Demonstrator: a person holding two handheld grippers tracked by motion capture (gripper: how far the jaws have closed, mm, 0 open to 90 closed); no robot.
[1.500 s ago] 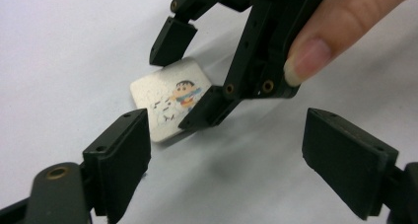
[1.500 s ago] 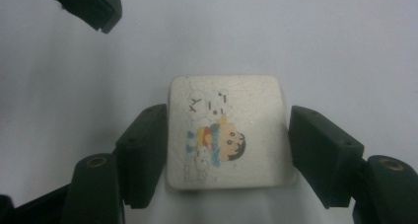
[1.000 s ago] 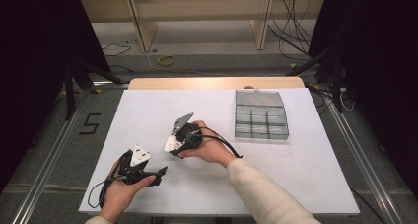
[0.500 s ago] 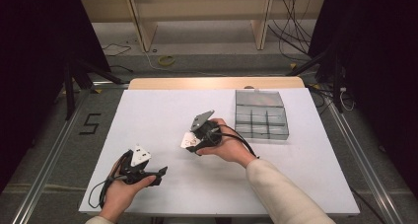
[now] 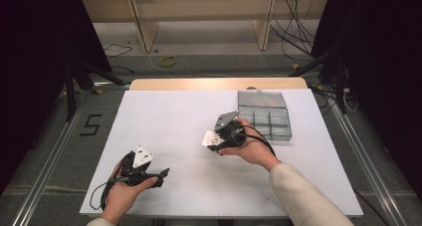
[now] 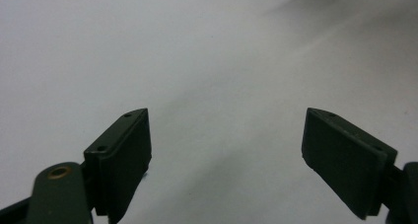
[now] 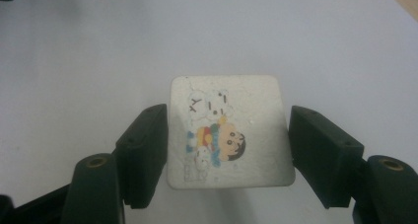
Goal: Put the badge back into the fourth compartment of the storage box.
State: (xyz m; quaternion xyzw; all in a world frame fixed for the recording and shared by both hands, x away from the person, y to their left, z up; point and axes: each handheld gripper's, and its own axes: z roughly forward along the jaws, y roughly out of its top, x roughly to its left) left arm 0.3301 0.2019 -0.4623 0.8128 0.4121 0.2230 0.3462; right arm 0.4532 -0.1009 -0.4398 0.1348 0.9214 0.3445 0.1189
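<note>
A: Where is the card right now?

B: The small square card [image 7: 229,130] with the cartoon print sits between the jaws of the right gripper [image 7: 226,155], lifted off the white table [image 5: 174,116] just to the near left of the clear compartment box [image 5: 263,116]. Both pads look to press its side edges — an edge-on hold, with the printed face toward the camera.

A: And the other hand?

B: The left gripper [image 6: 226,150] rests low over the table, well off to the near left of the box, jaws wide with nothing between them.

A: What worries you from here?

B: The grip. The card is thin and flat, clamped only by its two edges, so I'd judge a quick swing or a tilt of the wrist could let it pivot or slide out and drop short of the box. If it is meant for one of the compartments, their dividers are another risk — a corner catching on a wall could wedge the card askew or flick it out when the jaws release.
</note>
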